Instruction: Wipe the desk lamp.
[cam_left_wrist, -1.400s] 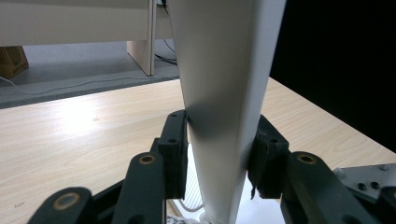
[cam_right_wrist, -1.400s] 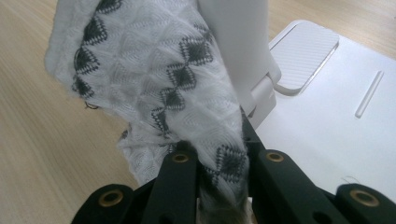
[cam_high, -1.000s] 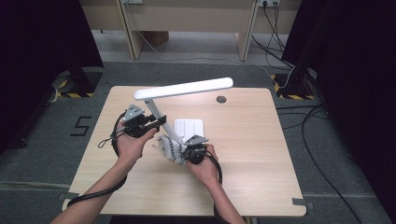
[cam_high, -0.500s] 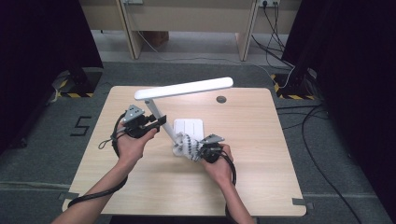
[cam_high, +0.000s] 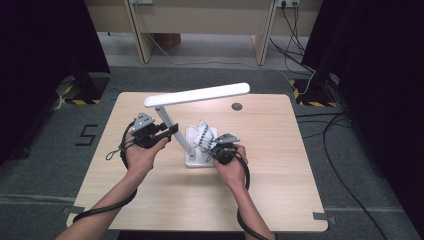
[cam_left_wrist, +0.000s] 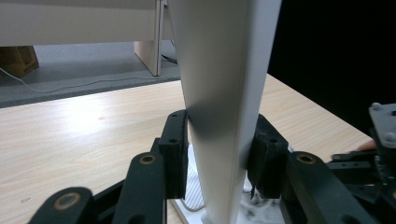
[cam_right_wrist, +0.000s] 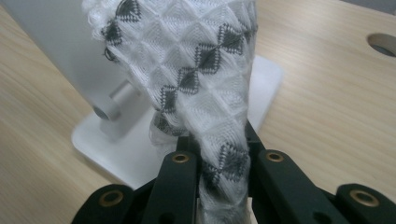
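A white desk lamp stands mid-table on a flat base (cam_high: 192, 161), with a slanted arm (cam_high: 170, 125) and a long lit head (cam_high: 197, 94). My left gripper (cam_high: 172, 131) is shut on the arm, and its pads (cam_left_wrist: 173, 154) press both sides of the lamp arm (cam_left_wrist: 224, 84). My right gripper (cam_high: 213, 145) is shut on a white cloth with a black diamond pattern (cam_high: 203, 134), held over the base just right of the arm. Up close, the cloth (cam_right_wrist: 196, 70) rises from between the jaws of the right gripper (cam_right_wrist: 219, 161), with the lamp base (cam_right_wrist: 135, 149) and its hinge behind.
A round cable hole (cam_high: 236, 106) sits in the wooden table (cam_high: 280, 170) behind the lamp. Cables (cam_high: 325, 125) trail over the grey floor at right. Desk legs stand beyond the far edge. Bare tabletop lies left, right and in front of the lamp.
My right gripper has carried the cloth from the lower part of the arm to the right and farther back, over the base. The left gripper has kept still on the arm.
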